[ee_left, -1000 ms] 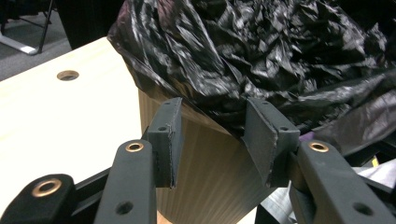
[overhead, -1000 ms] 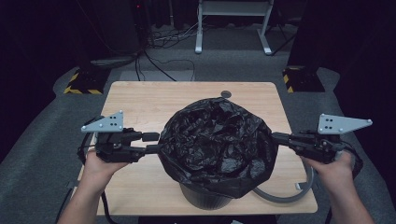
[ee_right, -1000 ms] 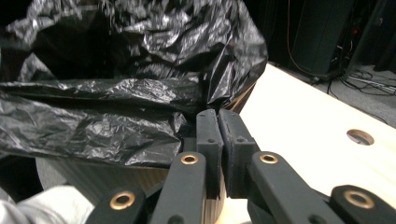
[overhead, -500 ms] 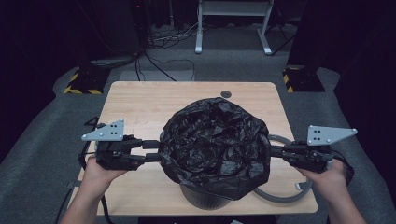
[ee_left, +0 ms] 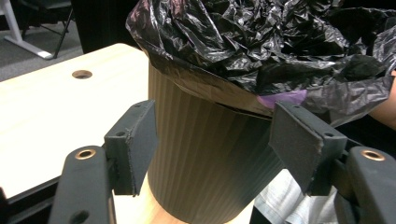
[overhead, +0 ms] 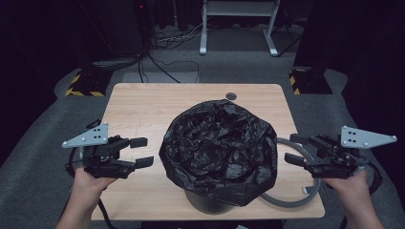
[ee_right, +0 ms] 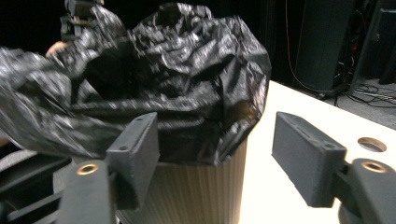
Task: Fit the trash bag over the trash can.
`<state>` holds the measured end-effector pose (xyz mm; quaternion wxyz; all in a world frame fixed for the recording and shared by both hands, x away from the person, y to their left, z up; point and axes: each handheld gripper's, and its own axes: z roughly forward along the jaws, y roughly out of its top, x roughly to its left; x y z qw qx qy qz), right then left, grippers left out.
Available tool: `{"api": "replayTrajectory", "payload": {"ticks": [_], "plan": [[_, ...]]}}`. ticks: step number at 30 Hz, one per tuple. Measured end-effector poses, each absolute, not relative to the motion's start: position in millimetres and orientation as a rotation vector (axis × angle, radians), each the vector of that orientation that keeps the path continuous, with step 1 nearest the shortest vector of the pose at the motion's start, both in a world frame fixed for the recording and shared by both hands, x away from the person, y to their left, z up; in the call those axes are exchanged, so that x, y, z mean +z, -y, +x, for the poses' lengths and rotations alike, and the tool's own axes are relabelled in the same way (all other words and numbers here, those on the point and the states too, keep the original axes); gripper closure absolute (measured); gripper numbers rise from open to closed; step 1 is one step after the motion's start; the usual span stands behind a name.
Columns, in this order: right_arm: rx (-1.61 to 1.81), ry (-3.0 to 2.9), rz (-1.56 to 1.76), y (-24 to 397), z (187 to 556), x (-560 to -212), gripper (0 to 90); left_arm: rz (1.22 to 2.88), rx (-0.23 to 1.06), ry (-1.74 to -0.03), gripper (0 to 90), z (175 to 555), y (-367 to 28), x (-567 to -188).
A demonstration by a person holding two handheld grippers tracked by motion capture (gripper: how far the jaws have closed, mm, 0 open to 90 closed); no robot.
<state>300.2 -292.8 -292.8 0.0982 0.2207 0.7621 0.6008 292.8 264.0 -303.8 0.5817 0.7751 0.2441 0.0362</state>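
A crumpled black bag point(overhead: 219, 143) lines a dark ribbed bin point(overhead: 210, 205) at the table's front middle, and its edge hangs over the rim. My left gripper point(overhead: 143, 152) is a short way left of the bag. Its jaws have just been opening and nothing is between them. In the left gripper view the bin point(ee_left: 205, 158) and bag point(ee_left: 261, 42) stand beyond the spread jaws. My right gripper point(overhead: 292, 149) is just right of the bag; its jaws have also just been opening, and they are empty. Its own view faces the bag point(ee_right: 163, 79) over the bin point(ee_right: 196, 191).
The bin stands on a light wood table point(overhead: 143, 105) with a cable hole point(overhead: 231, 96) near its far edge. A grey ring point(overhead: 286, 200) lies on the table at the bin's right. A purple strip point(ee_left: 280, 98) shows at the bag's hem.
Both grippers were at the bag's edges and have drawn back from it. Their jaws have spread wide. The left hand has moved left, away from the bin.
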Motion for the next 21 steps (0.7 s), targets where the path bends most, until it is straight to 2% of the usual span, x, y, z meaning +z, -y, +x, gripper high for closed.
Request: {"api": "replayTrajectory", "payload": {"ticks": [4,14,21], "plan": [[1.815,-2.250,0.665,286.4,295.0,-287.2,26.3,1.793,0.075,-0.560,29.9,286.0,-260.7,-299.4],[1.813,-2.312,0.418,257.8,260.5,-274.1,26.8,1.808,0.147,-0.395,31.0,252.7,-235.1,-285.0],[1.751,-2.379,0.303,240.9,251.0,-283.4,28.8,1.857,0.145,-0.291,34.7,245.7,-210.5,-290.1]]}}
